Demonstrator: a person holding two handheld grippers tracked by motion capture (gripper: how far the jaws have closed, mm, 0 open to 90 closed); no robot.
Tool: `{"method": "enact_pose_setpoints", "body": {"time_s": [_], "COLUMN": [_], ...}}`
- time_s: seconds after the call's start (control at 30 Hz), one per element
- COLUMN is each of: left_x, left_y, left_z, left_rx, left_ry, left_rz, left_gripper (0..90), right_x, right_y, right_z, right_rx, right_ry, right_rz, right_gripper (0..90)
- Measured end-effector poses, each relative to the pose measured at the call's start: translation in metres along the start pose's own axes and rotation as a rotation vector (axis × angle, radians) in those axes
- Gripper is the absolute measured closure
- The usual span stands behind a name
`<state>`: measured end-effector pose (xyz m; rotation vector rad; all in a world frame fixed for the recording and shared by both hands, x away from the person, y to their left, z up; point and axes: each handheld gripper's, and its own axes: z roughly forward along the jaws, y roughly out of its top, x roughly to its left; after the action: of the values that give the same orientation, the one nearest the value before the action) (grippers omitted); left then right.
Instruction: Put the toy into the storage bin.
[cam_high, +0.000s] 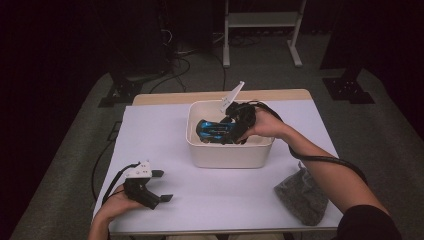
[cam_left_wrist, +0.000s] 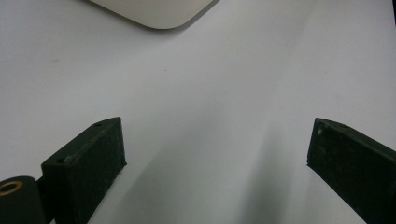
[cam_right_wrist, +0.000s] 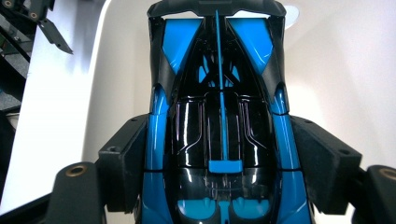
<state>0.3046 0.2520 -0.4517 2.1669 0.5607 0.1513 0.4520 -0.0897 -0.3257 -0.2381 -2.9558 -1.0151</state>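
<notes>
Clamped by its flanks between the pads of the right gripper (cam_right_wrist: 219, 177) inside the white tub (cam_high: 227, 156) at the table's far middle, a blue-and-black toy car (cam_high: 216, 131), with the left gripper (cam_high: 159, 186) spread wide and holding nothing, low over the near-left white tabletop (cam_high: 165, 145).

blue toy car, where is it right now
In the high view the blue toy car sits inside the white tub at mid-table, clamped between the right gripper pads; the grey pouch lies nearer, right.
</notes>
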Motion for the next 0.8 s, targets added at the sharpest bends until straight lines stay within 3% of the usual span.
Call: {"method": "enact_pose_setpoints", "body": {"time_s": [0.8], "left_x": [0.001], "left_y": [0.0], "left_z": [-0.003], "left_rx": [-0.023], "left_ry": [-0.001], "left_rz": [-0.009], "left_gripper": [3.5], "right_x": [-0.008], "right_y": [-0.004], "right_z": [0.021], "right_rx": [0.058], "right_ry": [0.019], "right_rz": [0.012], "right_gripper": [25.1]}}
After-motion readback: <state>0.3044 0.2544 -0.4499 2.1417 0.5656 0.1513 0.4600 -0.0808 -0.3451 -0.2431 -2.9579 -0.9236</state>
